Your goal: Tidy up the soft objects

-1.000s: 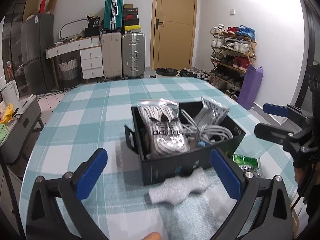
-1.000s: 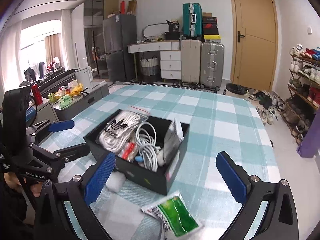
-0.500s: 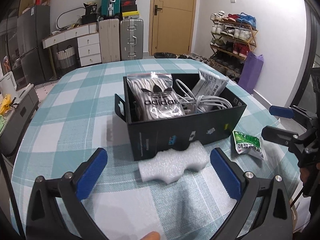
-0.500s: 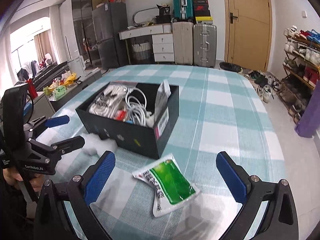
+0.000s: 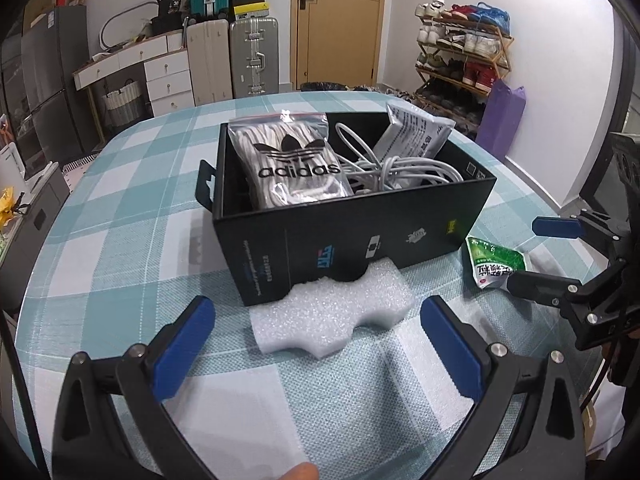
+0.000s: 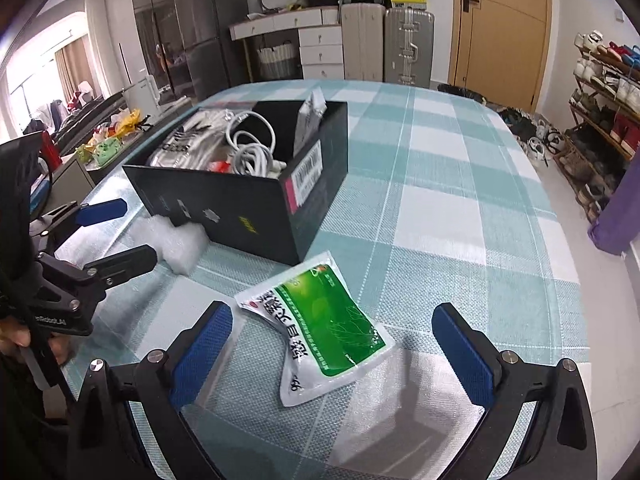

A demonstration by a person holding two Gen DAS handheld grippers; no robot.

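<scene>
A black box (image 5: 360, 236) stands on the checked table and holds an adidas bag (image 5: 292, 164), white cables (image 5: 396, 168) and a white packet (image 5: 416, 136). A white foam piece (image 5: 332, 312) lies against the box's near wall. My left gripper (image 5: 316, 344) is open and empty, just in front of the foam. A green and white pouch (image 6: 320, 324) lies flat on the table by the box's corner (image 6: 296, 240). My right gripper (image 6: 332, 348) is open and empty, with the pouch between its fingers. The pouch also shows in the left wrist view (image 5: 494, 262).
The table's cloth (image 6: 440, 184) stretches beyond and right of the box. The table's right edge (image 6: 568, 240) drops to a floor with shoes and a purple bag (image 6: 616, 224). Suitcases (image 5: 252, 60) and drawers stand at the far wall.
Both grippers have come down and closer to the table. The foam now sits nearer between the left fingers, and the pouch between the right fingers. Both stayed open.
</scene>
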